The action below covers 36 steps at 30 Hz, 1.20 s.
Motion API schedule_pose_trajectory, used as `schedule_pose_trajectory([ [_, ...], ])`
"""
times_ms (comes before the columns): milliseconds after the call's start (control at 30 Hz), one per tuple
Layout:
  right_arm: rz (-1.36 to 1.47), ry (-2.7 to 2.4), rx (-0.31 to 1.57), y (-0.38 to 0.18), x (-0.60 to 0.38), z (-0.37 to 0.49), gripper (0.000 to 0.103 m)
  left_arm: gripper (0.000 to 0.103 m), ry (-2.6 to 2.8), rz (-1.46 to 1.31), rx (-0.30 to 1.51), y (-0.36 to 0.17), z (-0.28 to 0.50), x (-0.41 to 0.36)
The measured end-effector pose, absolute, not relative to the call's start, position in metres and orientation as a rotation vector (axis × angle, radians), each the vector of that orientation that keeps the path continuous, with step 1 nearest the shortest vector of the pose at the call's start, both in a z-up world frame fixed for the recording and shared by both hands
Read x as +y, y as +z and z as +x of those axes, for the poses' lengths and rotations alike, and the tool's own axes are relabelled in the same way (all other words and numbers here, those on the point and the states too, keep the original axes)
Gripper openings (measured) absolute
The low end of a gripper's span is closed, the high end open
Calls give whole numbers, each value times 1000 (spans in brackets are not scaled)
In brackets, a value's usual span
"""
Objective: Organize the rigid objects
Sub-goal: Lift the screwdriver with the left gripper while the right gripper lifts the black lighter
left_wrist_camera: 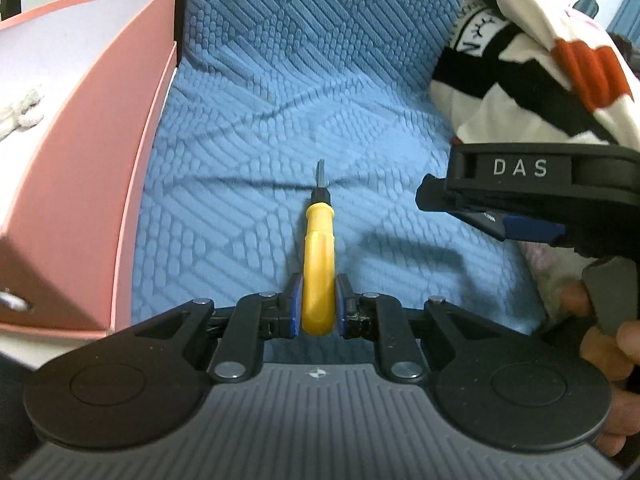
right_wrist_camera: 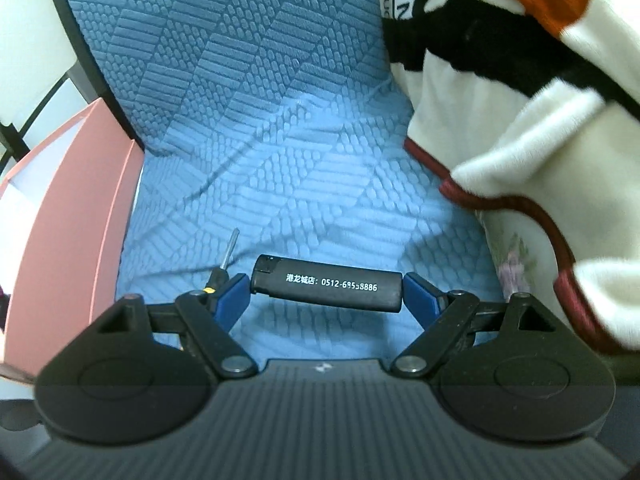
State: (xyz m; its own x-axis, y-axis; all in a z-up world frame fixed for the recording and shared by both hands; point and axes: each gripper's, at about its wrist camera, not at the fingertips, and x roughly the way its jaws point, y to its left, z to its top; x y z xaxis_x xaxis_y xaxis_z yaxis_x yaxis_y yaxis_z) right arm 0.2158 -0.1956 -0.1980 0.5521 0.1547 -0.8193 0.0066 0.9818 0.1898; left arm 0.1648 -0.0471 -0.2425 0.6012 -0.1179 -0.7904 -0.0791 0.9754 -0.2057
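- The left gripper (left_wrist_camera: 318,304) has its fingers (left_wrist_camera: 295,306) clamped on the butt of a yellow-handled screwdriver (left_wrist_camera: 318,264), whose shaft points straight ahead of the fingers over the blue quilted cushion (left_wrist_camera: 260,120).
- The right gripper (right_wrist_camera: 325,294) has its fingers (right_wrist_camera: 230,294) set at the two ends of a black lighter (right_wrist_camera: 326,288), which lies crosswise between them; they appear to hold it by the ends, though contact at the far end is hard to confirm.
- A pink box (left_wrist_camera: 88,168) stands open to the left of the left fingers, with something pale and fuzzy inside; judged from the task, it is the likely destination.
- The grip on the screwdriver sits only at the rounded end, so the tool could pivot or slide out if swung quickly towards the box.
- An end-to-end hold on the smooth lighter is narrow; any slackening or tilt could let it drop onto the cushion.
- The two grippers are near each other, and the screwdriver tip shows just beside the right gripper's left finger, so crossing paths could knock either object loose.
- A striped blanket (right_wrist_camera: 520,100) lies to the right of the right fingers and could snag them.
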Motion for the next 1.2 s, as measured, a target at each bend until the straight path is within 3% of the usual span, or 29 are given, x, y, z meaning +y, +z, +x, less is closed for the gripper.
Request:
schedule_pose_trajectory([
  [433,144,43,990,-222,-197,208,86,21,-36,-223,955,-250,171,-49],
  [567,149,44,1005,-228,-195,210,86,28,-24,-185,950,-251,181,-51],
  [1200,235,34,1026,-234,-201,224,86,28,24,-143,907,-259,207,-63],
])
